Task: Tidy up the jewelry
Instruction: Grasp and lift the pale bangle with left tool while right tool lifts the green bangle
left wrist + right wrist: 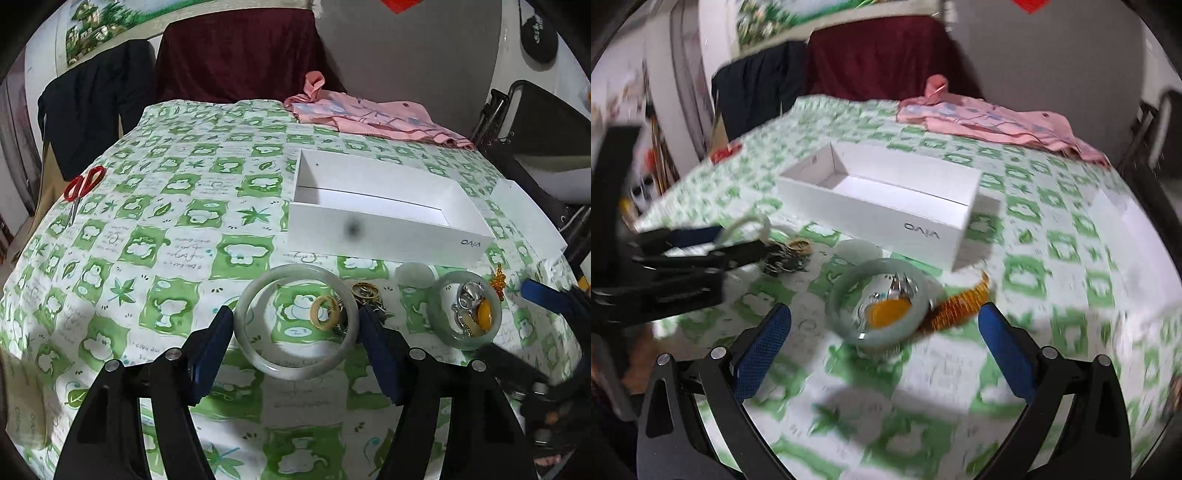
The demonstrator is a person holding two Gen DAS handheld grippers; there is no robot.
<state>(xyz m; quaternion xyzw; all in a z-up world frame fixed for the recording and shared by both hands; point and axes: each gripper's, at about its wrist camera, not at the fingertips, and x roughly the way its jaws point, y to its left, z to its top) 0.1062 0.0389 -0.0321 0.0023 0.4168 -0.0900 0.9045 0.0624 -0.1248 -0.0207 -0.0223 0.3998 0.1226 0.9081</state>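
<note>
A large pale jade bangle (pixel 295 321) lies on the green patterned tablecloth between the fingers of my left gripper (pixel 295 325), whose blue pads stand at its two sides, touching or nearly so. A small cream ring (pixel 324 312) and a bunch of metal rings (pixel 365 293) lie in and beside it. A second green bangle (pixel 877 302) holds a silver piece and an amber pendant (pixel 888 312), with an orange beaded piece (pixel 960 302) next to it. My right gripper (pixel 882 332) is open just before this bangle. The open white box (pixel 384 218) stands behind.
Red scissors (pixel 83 188) lie at the table's left edge. A pink cloth (pixel 373 114) lies at the far side. A white lid (pixel 532 218) lies right of the box. A small pale disc (pixel 413 275) sits between the bangles. Chairs draped with dark clothes stand behind the table.
</note>
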